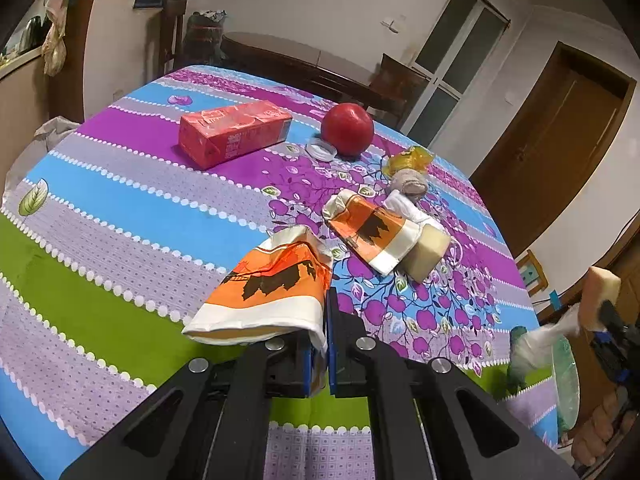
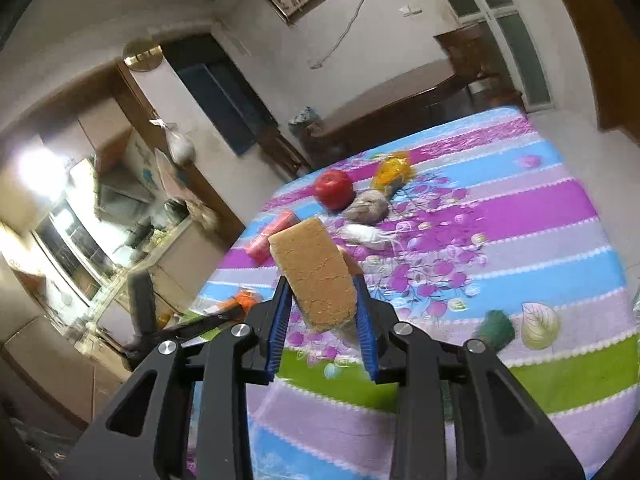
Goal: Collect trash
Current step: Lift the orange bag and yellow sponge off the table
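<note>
Left gripper (image 1: 318,344) was clamped on a crumpled cup (image 1: 272,288) over the table's (image 1: 100,280) near edge: light, crushable, best held by its rim. Right gripper (image 2: 324,312) pinched a soft sponge (image 2: 316,272), raised.

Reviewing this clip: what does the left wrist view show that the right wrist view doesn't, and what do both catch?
Only the left wrist view shows the left gripper shut on an orange paper bag, a second orange bag on the tablecloth and a white bottle cap.

Only the right wrist view shows the crumbly tan face of the block between the right gripper pads.

Both show the red apple, the red carton and the yellow wrapper.
</note>
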The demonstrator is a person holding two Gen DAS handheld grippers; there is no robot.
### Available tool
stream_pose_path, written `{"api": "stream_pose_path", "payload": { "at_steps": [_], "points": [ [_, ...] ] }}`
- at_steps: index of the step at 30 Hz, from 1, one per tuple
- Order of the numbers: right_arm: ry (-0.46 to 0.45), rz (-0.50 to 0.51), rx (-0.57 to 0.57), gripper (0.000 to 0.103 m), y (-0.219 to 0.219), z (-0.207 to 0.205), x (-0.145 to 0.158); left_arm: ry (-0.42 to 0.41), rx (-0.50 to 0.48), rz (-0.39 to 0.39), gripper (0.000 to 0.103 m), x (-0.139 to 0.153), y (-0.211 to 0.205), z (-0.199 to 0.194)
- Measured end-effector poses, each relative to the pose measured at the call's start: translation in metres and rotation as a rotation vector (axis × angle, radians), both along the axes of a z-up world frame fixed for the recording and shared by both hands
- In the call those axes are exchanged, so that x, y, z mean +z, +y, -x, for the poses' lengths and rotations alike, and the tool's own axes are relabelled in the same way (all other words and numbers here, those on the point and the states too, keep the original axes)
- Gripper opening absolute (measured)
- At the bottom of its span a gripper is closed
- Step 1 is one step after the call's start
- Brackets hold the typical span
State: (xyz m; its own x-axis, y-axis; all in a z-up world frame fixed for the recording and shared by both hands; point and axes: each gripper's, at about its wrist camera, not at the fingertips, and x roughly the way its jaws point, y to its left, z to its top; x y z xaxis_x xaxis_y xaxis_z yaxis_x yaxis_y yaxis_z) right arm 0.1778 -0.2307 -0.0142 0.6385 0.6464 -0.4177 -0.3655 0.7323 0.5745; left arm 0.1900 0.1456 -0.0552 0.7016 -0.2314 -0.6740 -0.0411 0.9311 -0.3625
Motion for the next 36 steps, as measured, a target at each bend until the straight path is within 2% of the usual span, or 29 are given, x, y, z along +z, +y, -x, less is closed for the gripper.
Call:
{"api": "stream_pose_path", "payload": {
  "at_steps": [1, 2, 3, 5, 8, 10, 13, 16, 18, 19, 23, 25, 26, 27, 31, 36],
  "points": [
    [0.004, -0.004, -0.004, 0.032, 0.001, 0.000, -0.001, 0.002, -0.003, 0.001, 0.006, -0.001, 0.000, 0.000],
    [-0.018, 0.070, -0.036, 0.031, 0.005, 0.001, 0.002, 0.005, -0.004, -0.001, 0.006, -0.002, -0.001, -0.001],
    [-0.029, 0.086, -0.011, 0.031, 0.009, 0.000, 0.001, 0.008, -0.004, -0.001, 0.006, -0.003, -0.001, -0.001],
    [-0.009, 0.014, 0.021, 0.031, 0.007, -0.001, -0.004, 0.009, -0.006, 0.001, 0.006, -0.005, -0.001, -0.001],
    [-0.027, 0.107, -0.028, 0.027, 0.008, 0.003, -0.007, 0.009, -0.005, 0.002, 0.006, -0.006, -0.001, 0.000],
    [-0.018, 0.150, -0.042, 0.020, 0.008, 0.006, -0.011, 0.007, -0.006, 0.000, 0.006, -0.006, 0.000, 0.001],
    [-0.001, 0.235, -0.055, 0.019, 0.010, 0.010, -0.021, 0.001, -0.011, -0.008, 0.006, -0.007, 0.001, 0.003],
    [0.017, 0.335, -0.047, 0.032, 0.022, 0.022, -0.035, 0.002, -0.013, -0.006, 0.006, -0.008, 0.002, 0.004],
    [0.003, 0.390, -0.061, 0.066, 0.027, 0.043, -0.043, 0.008, -0.018, -0.004, 0.006, -0.010, 0.004, 0.004],
    [-0.004, 0.423, -0.073, 0.070, 0.029, 0.049, -0.048, 0.012, -0.020, -0.006, 0.006, -0.012, 0.005, 0.004],
    [0.021, 0.551, -0.078, 0.070, 0.045, 0.064, -0.074, 0.030, -0.024, 0.001, 0.006, -0.020, 0.006, 0.003],
    [0.054, 0.601, -0.100, 0.068, 0.052, 0.064, -0.086, 0.027, -0.026, 0.004, 0.006, -0.021, 0.006, 0.003],
    [0.066, 0.608, -0.095, 0.047, 0.054, 0.063, -0.089, 0.025, -0.026, 0.004, 0.007, -0.021, 0.006, 0.004],
    [0.076, 0.618, -0.091, 0.034, 0.056, 0.064, -0.092, 0.022, -0.029, 0.005, 0.007, -0.021, 0.007, 0.005],
    [0.030, 0.589, -0.116, 0.031, 0.052, 0.072, -0.083, 0.008, -0.029, -0.004, 0.006, -0.017, 0.008, 0.009],
    [-0.038, 0.524, -0.174, 0.029, 0.035, 0.078, -0.049, -0.065, -0.027, -0.045, 0.006, 0.015, -0.007, 0.019]
  ]
}}
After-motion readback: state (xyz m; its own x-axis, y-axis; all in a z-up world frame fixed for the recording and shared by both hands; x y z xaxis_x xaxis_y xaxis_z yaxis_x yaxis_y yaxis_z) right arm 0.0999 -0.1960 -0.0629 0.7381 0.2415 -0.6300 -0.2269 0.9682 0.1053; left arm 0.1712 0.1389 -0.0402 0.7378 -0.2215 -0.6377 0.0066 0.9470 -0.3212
